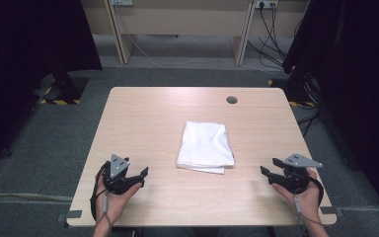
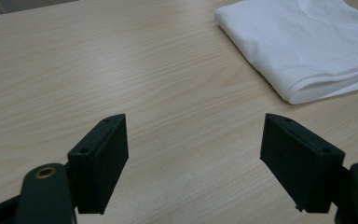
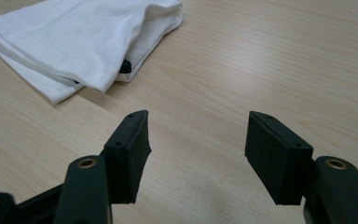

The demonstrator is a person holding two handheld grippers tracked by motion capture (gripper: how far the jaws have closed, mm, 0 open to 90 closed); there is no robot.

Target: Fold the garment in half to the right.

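Folded white cloth (image 1: pixel 205 146) lies mid-frame on the table (image 1: pixel 153 118), left gripper (image 1: pixel 139 176) lower left and right gripper (image 1: pixel 270 168) lower right, both released and empty, flanking it, probably to approach opposite edges.

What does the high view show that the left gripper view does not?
High view alone: both hands, the left tool and right tool flanking the cloth, the table's cable hole, the grey floor and the desks behind. Left gripper view alone: its open jaws close up over bare wood, and the cloth's layered folded edge. Both: the white folded cloth lying on the light wooden table, untouched.
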